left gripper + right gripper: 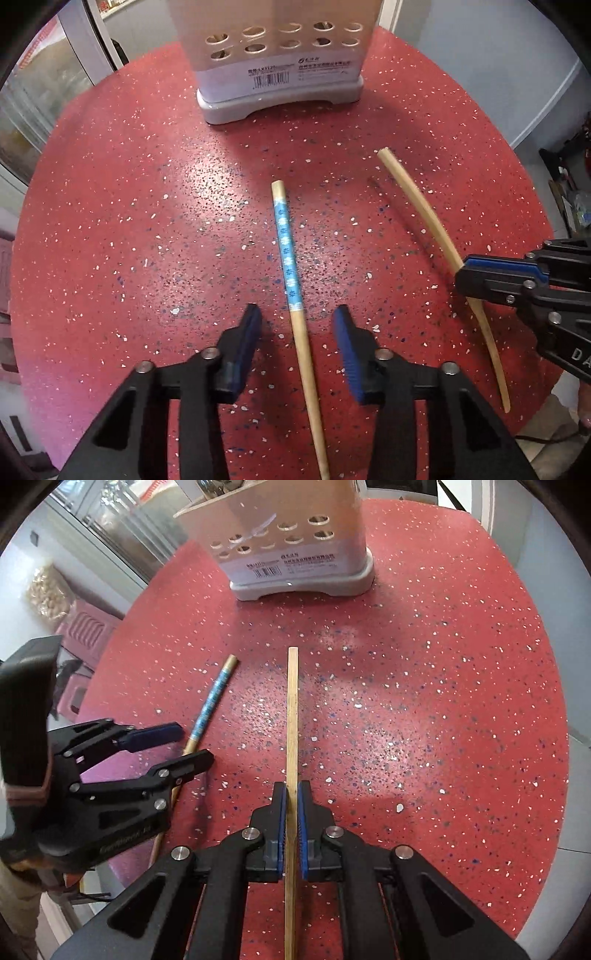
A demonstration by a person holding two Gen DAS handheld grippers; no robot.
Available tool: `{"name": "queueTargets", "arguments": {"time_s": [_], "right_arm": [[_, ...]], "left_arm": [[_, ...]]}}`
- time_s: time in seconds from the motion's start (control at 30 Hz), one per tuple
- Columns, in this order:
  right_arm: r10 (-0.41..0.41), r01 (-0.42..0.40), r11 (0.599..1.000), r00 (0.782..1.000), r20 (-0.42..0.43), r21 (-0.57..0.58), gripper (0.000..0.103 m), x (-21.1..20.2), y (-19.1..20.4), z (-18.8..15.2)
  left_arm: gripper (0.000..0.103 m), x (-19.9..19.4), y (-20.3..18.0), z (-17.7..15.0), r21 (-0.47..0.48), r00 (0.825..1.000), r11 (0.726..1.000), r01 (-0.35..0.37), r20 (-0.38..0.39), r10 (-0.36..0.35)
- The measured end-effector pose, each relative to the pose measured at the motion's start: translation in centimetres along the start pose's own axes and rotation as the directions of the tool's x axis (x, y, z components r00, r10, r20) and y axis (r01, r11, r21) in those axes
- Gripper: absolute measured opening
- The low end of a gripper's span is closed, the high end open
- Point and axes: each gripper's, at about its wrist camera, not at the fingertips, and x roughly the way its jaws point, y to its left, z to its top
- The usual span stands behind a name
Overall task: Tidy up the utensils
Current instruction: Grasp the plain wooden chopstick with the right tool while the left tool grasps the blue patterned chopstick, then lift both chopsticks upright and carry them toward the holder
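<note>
The left gripper [297, 321] is straddling the blue-banded chopstick [286, 243] lying on the red table [147, 221] — pads apart, not touching, its length pointing toward the utensil holder [280, 59] — while the right gripper [291, 797] is clamping the plain chopstick [292, 709]

Red table [147, 221] with white and dark specks. Tan chopstick [286, 243] with a blue band of white flowers. Plain tan chopstick [292, 709]. White holder [273, 48] with round holes, grey foot, black barcode. Black grippers [297, 321] [291, 794] with blue pads [347, 343].
</note>
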Motion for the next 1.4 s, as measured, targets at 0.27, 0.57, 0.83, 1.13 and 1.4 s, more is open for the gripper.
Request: {"name": "queueTargets", "arguments": {"time_s": [0.27,0.57,0.83,1.13,1.4], "right_arm": [[0.049,-0.049,0.999,0.998,0.051,0.011,0.006,-1.8,-0.3,-0.6],[0.1,-0.103,0.995,0.984,0.149,0.01,0.006,-4.4,-1.3,-0.7],[0.101,-0.095,0.995,0.955,0.278,-0.036,0.006,-8.5,-0.7,-0.1],[0.126,-0.115,0.992,0.926,0.355,-0.052,0.006,-11.1,-0.6,2.3],[0.124,-0.1,0.992,0.903,0.412,-0.077,0.006,-13.1,0.2,5.5]], "left_arm": [[0.034,-0.7,2.8,0.3,-0.126,0.998,0.99,0.056,0.048,-0.05],[0.034,-5.6,3.3,-2.4,-0.215,0.958,0.969,0.126,0.279,-0.063],[0.034,-11.1,2.9,-2.3,-0.2,0.884,0.971,0.132,0.467,-0.024],[0.034,-13.9,3.7,0.3,-0.232,0.815,0.958,0.17,0.58,-0.004],[0.034,-14.8,4.6,2.8,-0.226,0.784,0.963,0.146,0.62,0.027]]}}
